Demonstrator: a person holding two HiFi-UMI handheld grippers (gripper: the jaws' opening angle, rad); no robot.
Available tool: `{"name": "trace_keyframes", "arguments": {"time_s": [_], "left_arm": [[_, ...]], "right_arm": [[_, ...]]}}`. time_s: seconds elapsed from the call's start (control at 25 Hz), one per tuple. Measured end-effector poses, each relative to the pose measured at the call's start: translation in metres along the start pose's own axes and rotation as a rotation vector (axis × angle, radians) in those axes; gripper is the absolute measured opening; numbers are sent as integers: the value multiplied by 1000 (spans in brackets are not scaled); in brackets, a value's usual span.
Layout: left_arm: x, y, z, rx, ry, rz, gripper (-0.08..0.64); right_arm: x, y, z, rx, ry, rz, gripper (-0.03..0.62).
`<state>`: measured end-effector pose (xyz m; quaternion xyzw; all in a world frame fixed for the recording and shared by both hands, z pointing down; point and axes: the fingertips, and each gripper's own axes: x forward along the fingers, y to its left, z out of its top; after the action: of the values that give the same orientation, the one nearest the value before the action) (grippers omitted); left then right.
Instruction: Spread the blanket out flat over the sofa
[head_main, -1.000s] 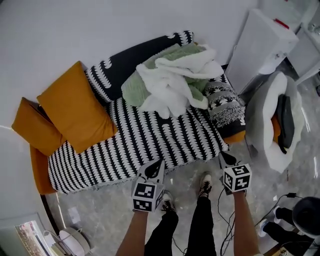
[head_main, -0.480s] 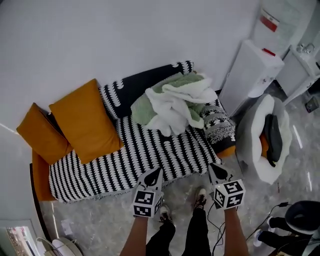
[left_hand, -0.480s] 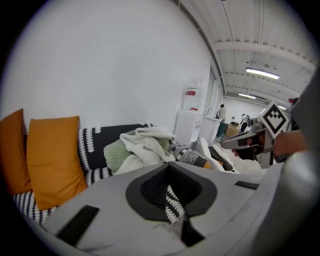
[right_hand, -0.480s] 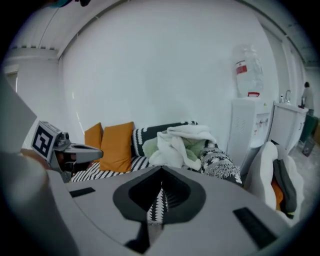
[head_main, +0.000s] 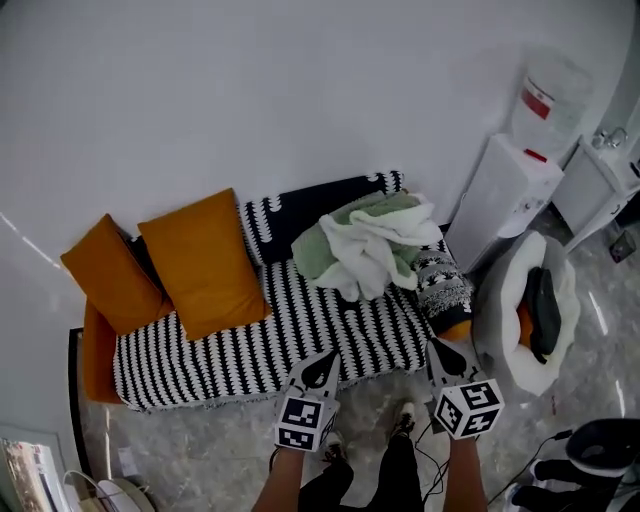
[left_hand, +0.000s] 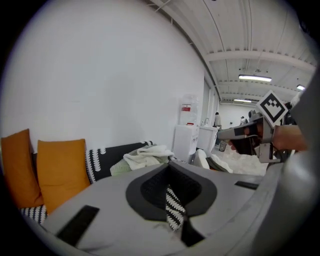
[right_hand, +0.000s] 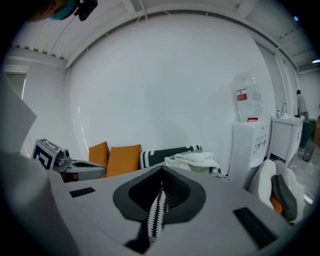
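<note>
- The left tool (head_main: 321, 361) is pressed together on a strip of the black-and-white blanket (head_main: 300, 322); in the left gripper view (left_hand: 172, 201) we see the striped cloth pinched between its jaws.
- The right tool (head_main: 440, 351) is likewise closed on the same blanket, and its own view (right_hand: 157, 202) shows a narrow fold of the zigzag-striped cloth running up between the jaws.
- Both tools sit at the near edge of the sofa (head_main: 96, 352), the left one near the middle of that edge and the right one by the near right corner.
- The blanket lies over the seat and up the backrest, with its near hem hanging over the front; the orange sofa shows bare at the left end.
- Two orange cushions (head_main: 205, 262) lean against the backrest on the left half, side by side.
- A crumpled green and white throw (head_main: 372, 245) is heaped on the right half of the seat, on top of the blanket.
- Just right of the heap is a dark patterned roll (head_main: 441, 286), perhaps a bolster or the covered armrest; we cannot tell which.
- A white water dispenser (head_main: 506, 203) stands right of the sofa, against the far wall.
- A white round padded seat (head_main: 512, 318) stands near the right tool, on the pale floor (head_main: 200, 440).
</note>
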<state>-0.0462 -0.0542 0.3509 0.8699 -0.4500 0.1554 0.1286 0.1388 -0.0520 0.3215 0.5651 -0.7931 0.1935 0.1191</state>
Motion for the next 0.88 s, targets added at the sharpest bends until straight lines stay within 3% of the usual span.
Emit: {"name": "trace_keyframes", "arguments": {"time_s": [0.44, 0.88], "left_arm": [[-67, 3, 72, 79, -102, 27, 25], [-105, 5, 136, 137, -206, 29, 25]], "right_arm": [[-42, 55, 72, -76, -97, 57, 0], [-73, 108, 138, -222, -176, 104, 0]]}}
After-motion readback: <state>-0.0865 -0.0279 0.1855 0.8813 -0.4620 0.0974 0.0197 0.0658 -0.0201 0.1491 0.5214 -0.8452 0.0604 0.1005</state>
